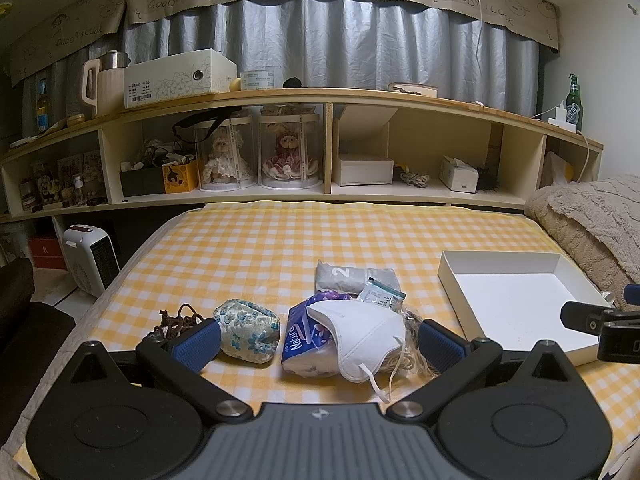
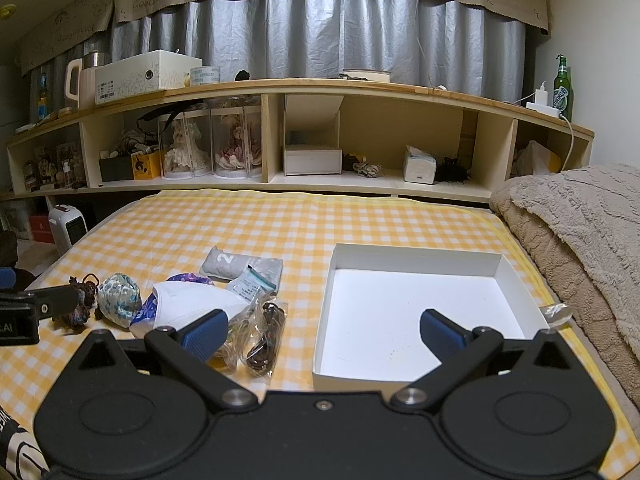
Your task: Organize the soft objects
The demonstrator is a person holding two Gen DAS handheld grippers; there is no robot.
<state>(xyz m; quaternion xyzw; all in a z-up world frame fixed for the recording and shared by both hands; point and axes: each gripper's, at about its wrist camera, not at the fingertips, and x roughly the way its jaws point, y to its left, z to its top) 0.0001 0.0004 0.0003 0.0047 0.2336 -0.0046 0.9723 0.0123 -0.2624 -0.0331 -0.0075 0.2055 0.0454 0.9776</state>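
A pile of soft items lies on the yellow checked bed. It holds a white face mask (image 1: 362,334) on a purple tissue pack (image 1: 304,340), a floral pouch (image 1: 248,334), a brown cord (image 1: 178,320), a grey folded cloth (image 1: 354,276) and a small sachet (image 1: 380,292). My left gripper (image 1: 318,346) is open, its jaws standing either side of the mask and pack. My right gripper (image 2: 322,330) is open and empty over the near left corner of the empty white box (image 2: 416,308). Clear bags with cables (image 2: 266,336) lie left of the box.
A beige blanket (image 2: 580,232) is heaped along the right. A wooden shelf unit (image 2: 304,92) with dolls, boxes and a green bottle (image 2: 562,88) stands beyond the bed. A white heater (image 1: 90,258) stands on the floor at left.
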